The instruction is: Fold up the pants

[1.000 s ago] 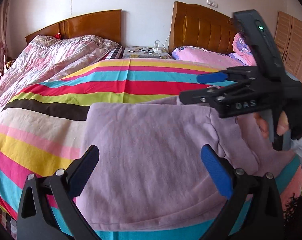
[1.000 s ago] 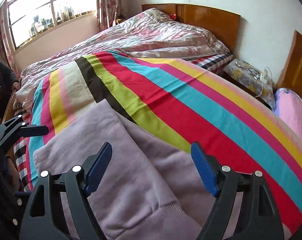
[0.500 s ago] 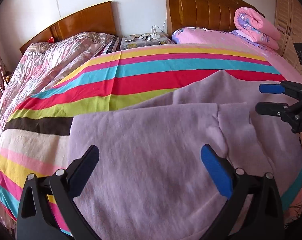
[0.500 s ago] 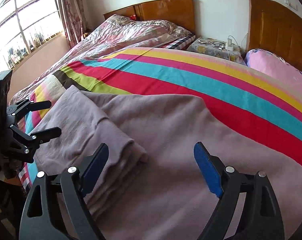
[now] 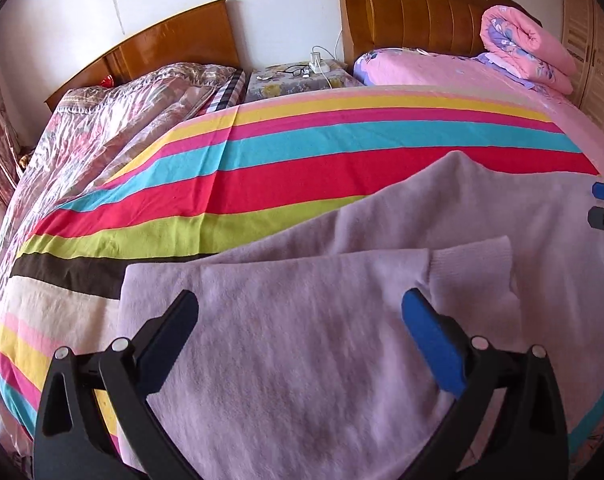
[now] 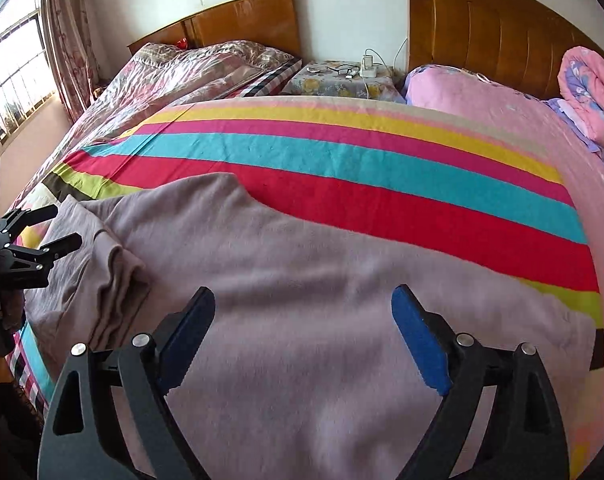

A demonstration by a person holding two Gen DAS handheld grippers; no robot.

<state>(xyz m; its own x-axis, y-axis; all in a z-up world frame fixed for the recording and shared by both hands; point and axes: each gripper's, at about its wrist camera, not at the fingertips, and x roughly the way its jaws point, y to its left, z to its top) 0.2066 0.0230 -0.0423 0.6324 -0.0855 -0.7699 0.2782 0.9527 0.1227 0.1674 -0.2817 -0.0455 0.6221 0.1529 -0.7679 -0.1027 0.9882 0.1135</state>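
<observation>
Both sets of jaws stand spread with nothing pinched: your right gripper is widening further over the soft lilac fleece pants, and your left gripper hangs open above the folded-over cuff end. A second ago the right gripper was beside that fold; now it has swung toward the lower right, over the flat part on the rainbow-striped bedsheet. One fold looks laid; the next grab seems due.

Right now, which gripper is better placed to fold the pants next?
Probably the left gripper: the pants' folded cuff end lies just beyond its open jaws. The right gripper, jaws opening and empty, hovers over flat mid-fabric.
</observation>
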